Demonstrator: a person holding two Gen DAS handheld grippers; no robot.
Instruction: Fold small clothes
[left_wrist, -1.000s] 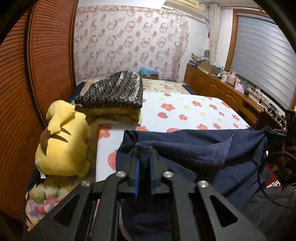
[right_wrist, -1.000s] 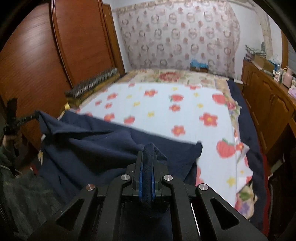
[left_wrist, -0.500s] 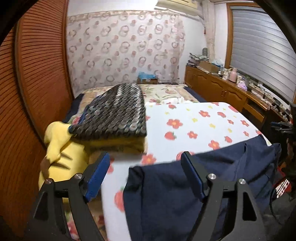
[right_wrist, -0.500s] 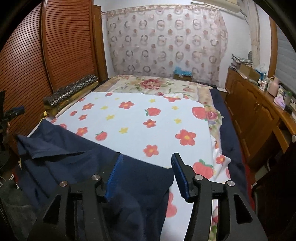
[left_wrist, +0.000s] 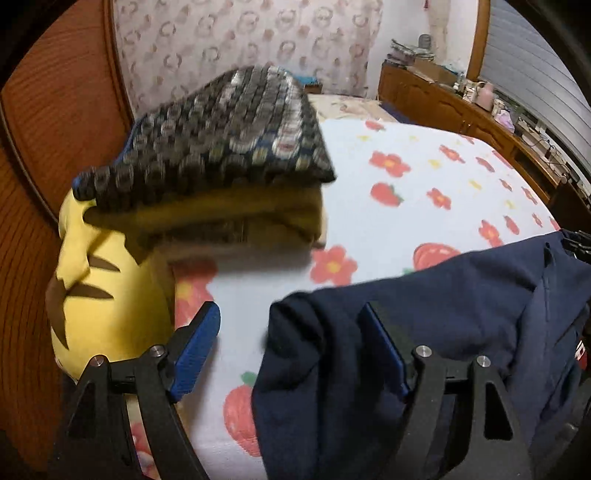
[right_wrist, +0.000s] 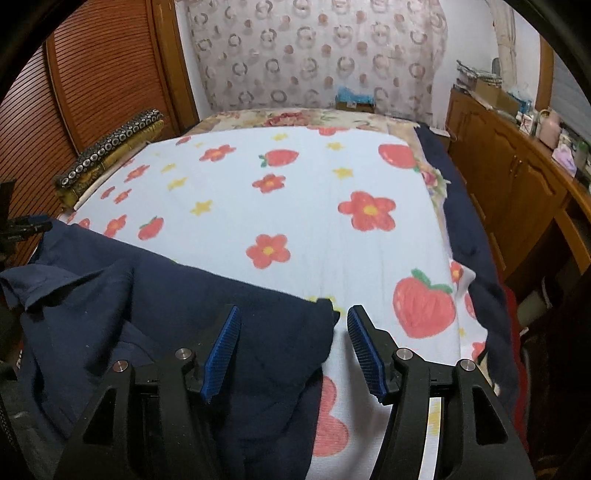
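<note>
A navy blue garment (left_wrist: 443, 295) lies spread along the near edge of the bed and hangs over the front. My left gripper (left_wrist: 288, 310) stands open above its left corner, and the blue pads do not touch the cloth. In the right wrist view the same garment (right_wrist: 147, 295) fills the lower left. Its right corner sits between the jaws of my right gripper (right_wrist: 293, 310), which are opening and press on nothing. The white flower-and-strawberry sheet (right_wrist: 314, 184) under the garment is flat.
A stack of folded clothes (left_wrist: 229, 136) with a dark patterned piece on top sits at the bed's left side, beside a yellow plush toy (left_wrist: 103, 295). A slatted wooden wardrobe (left_wrist: 55, 110) runs along the left. A wooden dresser (right_wrist: 517, 177) with clutter stands on the right.
Both grippers were shut on the garment's corners a second ago; both have opened and let go. The garment now rests on the bed. My left gripper has swung left and down toward the stack.
</note>
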